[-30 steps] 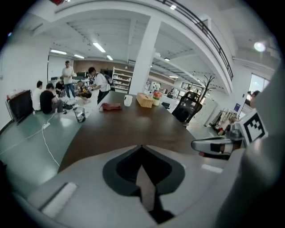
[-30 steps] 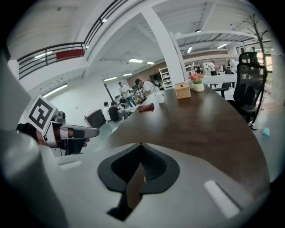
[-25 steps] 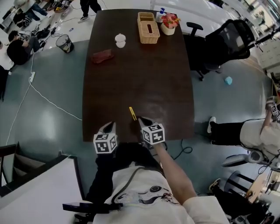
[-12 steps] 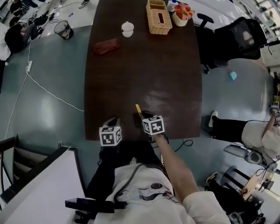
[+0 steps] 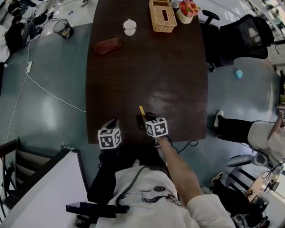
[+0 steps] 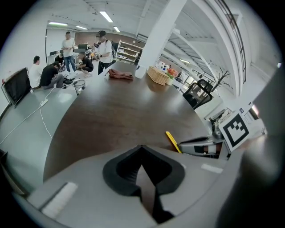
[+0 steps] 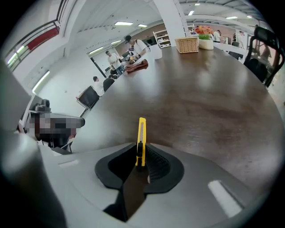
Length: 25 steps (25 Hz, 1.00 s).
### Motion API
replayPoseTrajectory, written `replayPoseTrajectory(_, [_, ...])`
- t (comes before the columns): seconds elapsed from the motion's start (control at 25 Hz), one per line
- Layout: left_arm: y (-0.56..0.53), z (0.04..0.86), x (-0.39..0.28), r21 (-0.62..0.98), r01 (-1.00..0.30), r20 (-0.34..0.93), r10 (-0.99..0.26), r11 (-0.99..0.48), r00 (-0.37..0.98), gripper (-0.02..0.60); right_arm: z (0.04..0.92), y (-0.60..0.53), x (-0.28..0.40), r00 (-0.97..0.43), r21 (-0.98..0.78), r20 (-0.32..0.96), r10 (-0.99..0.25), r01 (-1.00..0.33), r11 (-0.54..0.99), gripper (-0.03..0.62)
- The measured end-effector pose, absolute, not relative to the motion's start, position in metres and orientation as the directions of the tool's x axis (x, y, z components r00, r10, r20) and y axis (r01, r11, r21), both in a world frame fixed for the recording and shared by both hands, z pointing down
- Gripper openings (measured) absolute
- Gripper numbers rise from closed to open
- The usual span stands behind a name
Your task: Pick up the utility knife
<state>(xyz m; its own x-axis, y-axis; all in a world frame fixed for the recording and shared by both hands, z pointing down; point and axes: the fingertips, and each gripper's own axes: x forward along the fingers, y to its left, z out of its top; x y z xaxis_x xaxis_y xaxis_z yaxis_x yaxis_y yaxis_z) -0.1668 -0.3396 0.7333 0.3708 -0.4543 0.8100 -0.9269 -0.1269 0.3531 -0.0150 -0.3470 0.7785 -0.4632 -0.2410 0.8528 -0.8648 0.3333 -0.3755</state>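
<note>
At the near edge of the table (image 5: 151, 71), toward its left corner, our left hand-held gripper (image 6: 142, 150) was clenched on nothing, its jaws pressed together. Just beside it, nearer the middle of that edge, our right hand-held gripper (image 7: 141, 153) was grasping the yellow utility knife (image 7: 141, 133) by its near end. The rest of the knife pointed out over the table. We could not tell whether it touched the wood. At the table's far end lay a red cloth (image 5: 107, 45), a white cup (image 5: 129, 27) and a wicker basket (image 5: 161, 10).
</note>
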Motion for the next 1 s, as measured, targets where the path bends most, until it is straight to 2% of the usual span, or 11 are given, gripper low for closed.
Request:
replayPoseTrajectory(0.4, [-0.339,0.736,-0.167,0.366,-0.922,0.805,-0.455,-0.125,0.381,-0.002,0.780,-0.346,-0.013,-0.475,-0.393,0.851,-0.225,-0.859,0.328,0.085])
replayPoseTrajectory(0.56, [-0.337,0.737,-0.169,0.366,-0.922,0.808,-0.449,-0.125,0.382,-0.002,0.782,-0.345,-0.017,-0.398,-0.299,0.887,-0.235,-0.882,0.364,0.084])
replayPoseTrajectory(0.64, [-0.336,0.737,-0.168,0.366,-0.922,0.809,-0.446,-0.127,0.382,-0.002,0.782,-0.344,-0.019,-0.329,-0.208,0.909,-0.258,-0.891,0.404,0.052])
replayPoseTrajectory(0.84, [-0.335,0.734,-0.166,0.365,-0.922,0.810,-0.445,-0.129,0.383,-0.002,0.782,-0.343,-0.021,-0.161,0.002,0.937,-0.308,-0.884,0.467,0.048])
replayPoseTrajectory(0.92, [-0.333,0.735,-0.166,0.366,-0.922,0.808,-0.448,-0.128,0.383,-0.002,0.785,-0.343,-0.021,-0.129,0.037,0.943,-0.307,-0.877,0.479,0.046])
replayPoseTrajectory(1.0, [-0.331,0.737,-0.166,0.368,-0.922,0.805,-0.454,-0.125,0.382,-0.002,0.787,-0.344,-0.018,-0.152,0.002,0.940,-0.306,-0.894,0.449,0.047])
